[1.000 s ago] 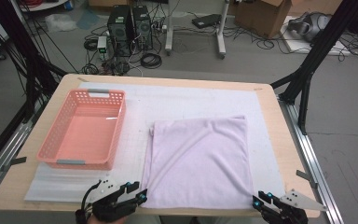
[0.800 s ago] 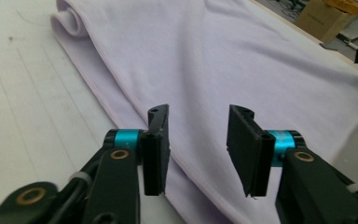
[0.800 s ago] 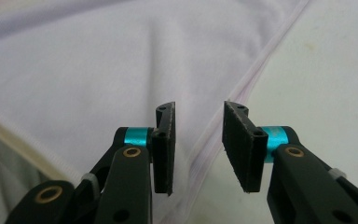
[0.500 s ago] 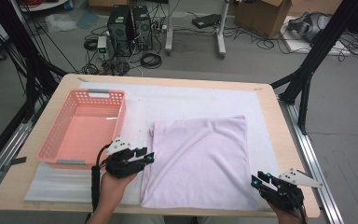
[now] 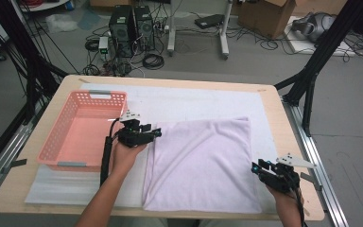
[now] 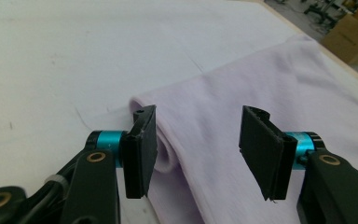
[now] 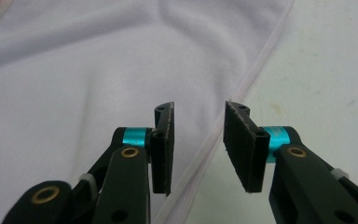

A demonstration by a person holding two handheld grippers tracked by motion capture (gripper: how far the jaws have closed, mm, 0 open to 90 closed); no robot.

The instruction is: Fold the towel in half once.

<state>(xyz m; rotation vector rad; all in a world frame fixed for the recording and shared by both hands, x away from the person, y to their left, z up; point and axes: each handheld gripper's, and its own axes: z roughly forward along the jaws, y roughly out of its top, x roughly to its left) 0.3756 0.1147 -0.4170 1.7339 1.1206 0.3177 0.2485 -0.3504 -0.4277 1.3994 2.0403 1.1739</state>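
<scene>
Change since the earlier frames: left gripper has travelled from the near counter edge up to the towel's far-left corner; its jaws have just been opening and now stand well apart above the rolled corner fold, nothing pressed between them. Right gripper has shifted slightly along the towel's right edge; jaws moderately parted, straddling the hem, holding nothing.

Item 1: towel, pale lilac, one, spread flat on the white mat, lying on the right half of the counter. Its left edge is curled over at the far corner; its right hem runs along bare mat.

Item 2: basket, pink plastic, one, open-topped, left half of the counter, just beside the left gripper.

Edges and room: the towel's near edge lies close to the counter's near edge; a wide strip of bare mat is open beyond the towel's far edge; a narrow strip lies between towel and basket.

Count: two grippers, one towel, one basket, one mat.
</scene>
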